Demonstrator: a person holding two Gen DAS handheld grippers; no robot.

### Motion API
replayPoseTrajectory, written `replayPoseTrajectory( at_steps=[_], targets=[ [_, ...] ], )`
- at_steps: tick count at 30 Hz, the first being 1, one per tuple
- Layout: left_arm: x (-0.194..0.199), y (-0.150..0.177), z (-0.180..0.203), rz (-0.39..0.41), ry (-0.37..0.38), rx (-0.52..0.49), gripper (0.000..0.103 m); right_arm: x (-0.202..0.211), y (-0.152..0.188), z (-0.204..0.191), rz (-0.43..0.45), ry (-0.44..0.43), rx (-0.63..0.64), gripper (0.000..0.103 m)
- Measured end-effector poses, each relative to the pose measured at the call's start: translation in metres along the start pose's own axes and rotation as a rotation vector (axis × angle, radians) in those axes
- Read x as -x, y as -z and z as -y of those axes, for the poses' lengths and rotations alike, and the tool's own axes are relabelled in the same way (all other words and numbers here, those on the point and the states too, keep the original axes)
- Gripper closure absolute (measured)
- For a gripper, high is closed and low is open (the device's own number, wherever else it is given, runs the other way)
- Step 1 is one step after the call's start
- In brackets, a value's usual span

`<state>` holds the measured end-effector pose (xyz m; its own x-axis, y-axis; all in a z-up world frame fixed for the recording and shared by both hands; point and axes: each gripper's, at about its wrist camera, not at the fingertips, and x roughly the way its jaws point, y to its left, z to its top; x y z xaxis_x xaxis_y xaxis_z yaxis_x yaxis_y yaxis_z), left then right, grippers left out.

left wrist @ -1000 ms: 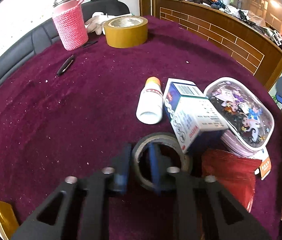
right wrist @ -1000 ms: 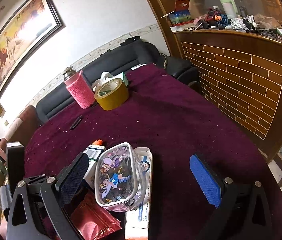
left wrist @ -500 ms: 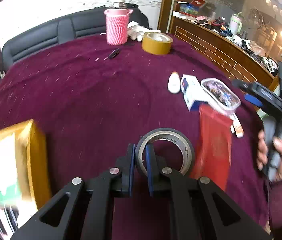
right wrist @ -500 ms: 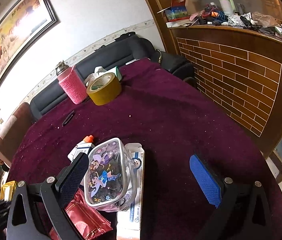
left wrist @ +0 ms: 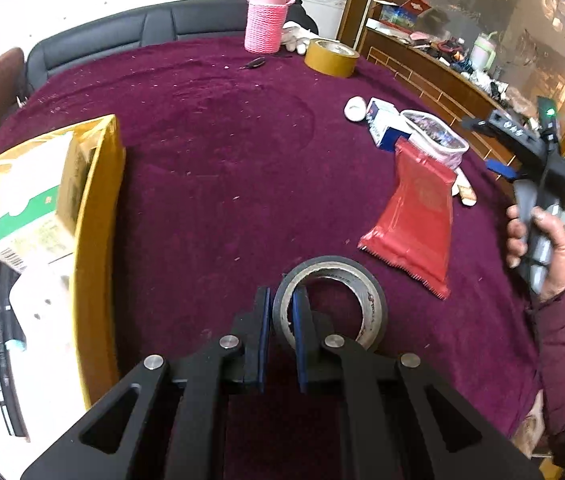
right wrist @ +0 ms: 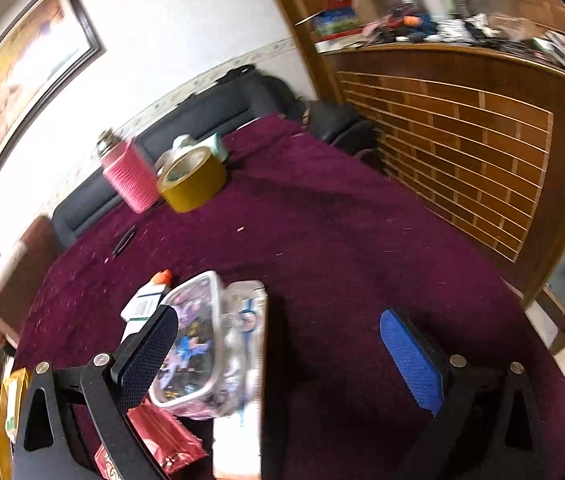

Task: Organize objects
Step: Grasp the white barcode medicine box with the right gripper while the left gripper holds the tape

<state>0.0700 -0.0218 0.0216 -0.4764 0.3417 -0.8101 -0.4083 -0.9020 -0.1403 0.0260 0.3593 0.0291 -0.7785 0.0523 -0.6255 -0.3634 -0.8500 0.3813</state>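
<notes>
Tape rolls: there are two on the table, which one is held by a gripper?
The black tape roll, clamped by its wall in the left gripper. The yellow-brown tape roll stands free at the far side beside the pink flask.

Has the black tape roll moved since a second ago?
Yes. The left tongs hold the black tape roll and have carried it away from the blue and white box, toward the yellow box.

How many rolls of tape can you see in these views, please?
2. A black roll of tape is clamped by its wall in the left gripper; a yellow-brown roll of tape lies at the table's far side beside the pink bottle. The yellow box may hide more.
</notes>
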Motion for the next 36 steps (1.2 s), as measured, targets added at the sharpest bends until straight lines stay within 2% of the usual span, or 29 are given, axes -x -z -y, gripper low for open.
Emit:
replayPoseTrajectory(
  at_steps=[4, 9, 14, 17, 19, 21, 24, 26, 29, 36],
  targets=[
    [-0.003, 0.005, -0.007, -0.022, -0.003, 0.009, 0.093, 0.006, 0.006, 0.011, -0.063, -0.055, -0.049, 0.0],
    [-0.006, 0.01, -0.012, -0.022, 0.021, 0.032, 0.093, 0.015, 0.006, -0.003, -0.092, -0.062, 0.001, 0.0],
    [-0.008, 0.01, -0.014, -0.015, 0.031, 0.041, 0.092, 0.023, -0.003, -0.042, -0.136, -0.223, 0.038, 0.0],
    [-0.008, 0.01, -0.015, -0.01, 0.038, 0.049, 0.091, 0.009, -0.005, -0.074, -0.233, -0.327, 0.055, 0.0],
    [-0.008, 0.01, -0.016, -0.009, 0.046, 0.059, 0.091, -0.005, -0.004, -0.094, -0.287, -0.353, 0.068, 0.0],
    [-0.008, 0.009, -0.018, -0.011, 0.054, 0.069, 0.091, -0.019, -0.002, -0.113, -0.316, -0.329, 0.103, 0.0],
    [-0.008, 0.009, -0.02, -0.013, 0.069, 0.08, 0.091, -0.036, 0.006, -0.137, -0.342, -0.236, 0.17, 0.0],
    [-0.008, 0.009, -0.021, -0.014, 0.078, 0.084, 0.09, -0.048, 0.01, -0.145, -0.367, -0.17, 0.202, 0.002],
    [-0.008, 0.009, -0.025, -0.014, 0.108, 0.102, 0.09, -0.055, 0.011, -0.152, -0.376, -0.123, 0.235, 0.005],
    [-0.007, 0.01, -0.023, -0.008, 0.142, 0.101, 0.081, -0.08, 0.008, -0.173, -0.386, 0.048, 0.375, 0.022]
  ],
)
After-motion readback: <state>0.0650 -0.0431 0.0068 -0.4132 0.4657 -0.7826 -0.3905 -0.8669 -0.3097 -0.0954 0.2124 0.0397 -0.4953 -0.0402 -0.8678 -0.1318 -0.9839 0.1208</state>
